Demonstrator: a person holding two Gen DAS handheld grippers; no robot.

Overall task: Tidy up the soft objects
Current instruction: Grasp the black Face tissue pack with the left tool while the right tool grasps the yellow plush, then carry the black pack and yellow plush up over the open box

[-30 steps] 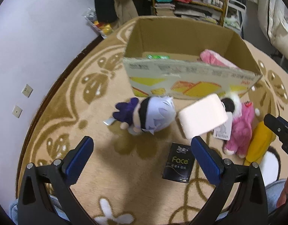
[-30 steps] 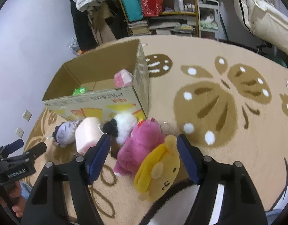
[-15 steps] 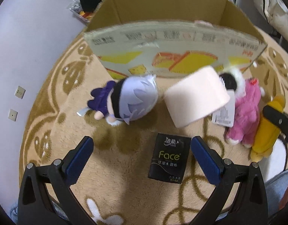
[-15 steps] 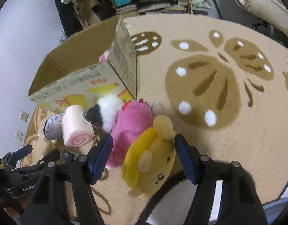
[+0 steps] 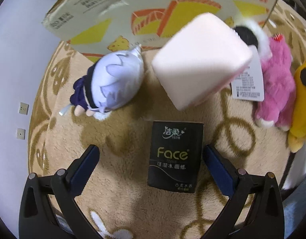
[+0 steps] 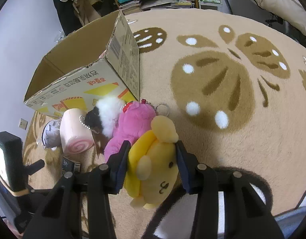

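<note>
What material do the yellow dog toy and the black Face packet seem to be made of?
Yellow dog toy: short matte plush, fuzzy at its edges, probably stuffed. Black Face packet: smooth printed wrapper with faint sheen, probably plastic film.

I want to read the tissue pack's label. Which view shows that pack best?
The left wrist view: the black tissue pack lies face up between the open left gripper fingers. The right wrist view catches only a corner with a barcode.

Yellow plush dog [image 6: 153, 163] clamped between right gripper [image 6: 152, 165] fingers, just beside pink plush [image 6: 129, 125], near cardboard box [image 6: 89, 73].
</note>
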